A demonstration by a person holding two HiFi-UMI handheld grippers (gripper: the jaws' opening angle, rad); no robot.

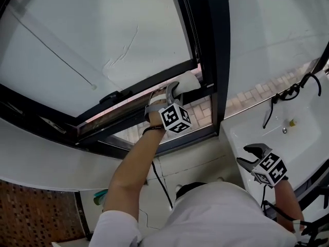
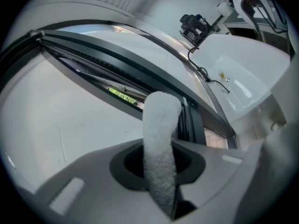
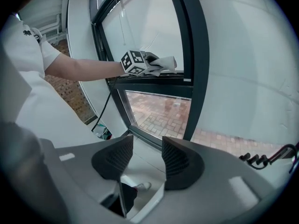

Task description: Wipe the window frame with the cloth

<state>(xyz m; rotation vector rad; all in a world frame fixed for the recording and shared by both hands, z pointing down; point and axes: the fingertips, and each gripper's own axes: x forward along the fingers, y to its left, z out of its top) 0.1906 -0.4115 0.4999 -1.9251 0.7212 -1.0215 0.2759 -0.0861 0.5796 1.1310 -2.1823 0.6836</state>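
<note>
My left gripper (image 1: 177,90) is shut on a white fluffy cloth (image 1: 188,81) and holds it against the dark window frame (image 1: 154,84), near where the horizontal bar meets the upright post (image 1: 218,50). In the left gripper view the cloth (image 2: 161,143) stands up between the jaws, in front of the frame rails (image 2: 121,62). The right gripper view shows the left gripper (image 3: 156,64) with the cloth (image 3: 166,63) on the frame bar (image 3: 154,83). My right gripper (image 1: 251,155) hangs low at the right, open and empty, its pads (image 3: 175,160) apart.
A white sink (image 1: 288,133) with a dark faucet and hose (image 1: 293,89) sits at the right. A black cable (image 1: 160,181) hangs below the window. Brick paving (image 3: 163,113) shows through the lower pane. A brick wall (image 1: 36,212) lies at the lower left.
</note>
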